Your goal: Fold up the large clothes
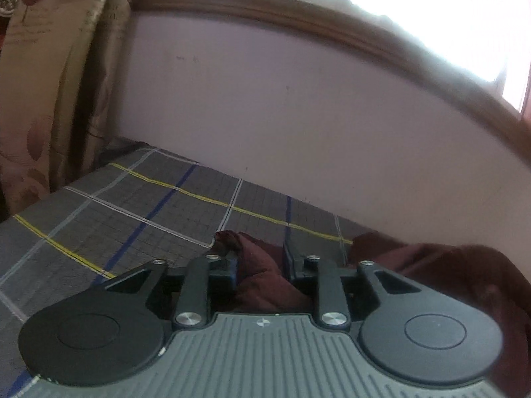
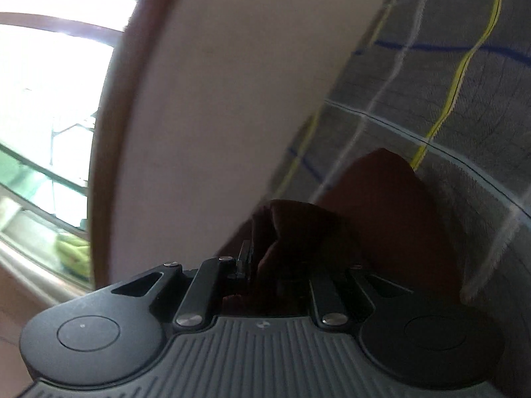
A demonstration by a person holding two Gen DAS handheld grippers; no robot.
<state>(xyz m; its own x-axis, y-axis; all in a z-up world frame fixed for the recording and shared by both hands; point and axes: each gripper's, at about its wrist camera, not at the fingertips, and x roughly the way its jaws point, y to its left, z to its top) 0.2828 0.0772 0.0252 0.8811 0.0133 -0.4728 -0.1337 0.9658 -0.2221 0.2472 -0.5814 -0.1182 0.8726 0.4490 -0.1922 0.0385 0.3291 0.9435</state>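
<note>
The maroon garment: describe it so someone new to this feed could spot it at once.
Start at the pale wall under the wooden window sill; below it lies a grey plaid bedsheet with yellow, blue and white lines. The maroon garment is bunched between the left tool fingers, trailing right. It is the only plain dark red cloth; the beige curtain is leaf-printed.

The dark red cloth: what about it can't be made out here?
- Maroon garment, left wrist view: its type and full shape; the left gripper and the frame's edge cut it off.
- Right wrist view: the right gripper fingertips, buried in dark folds.
- Plaid bedsheet: blurred.
</note>
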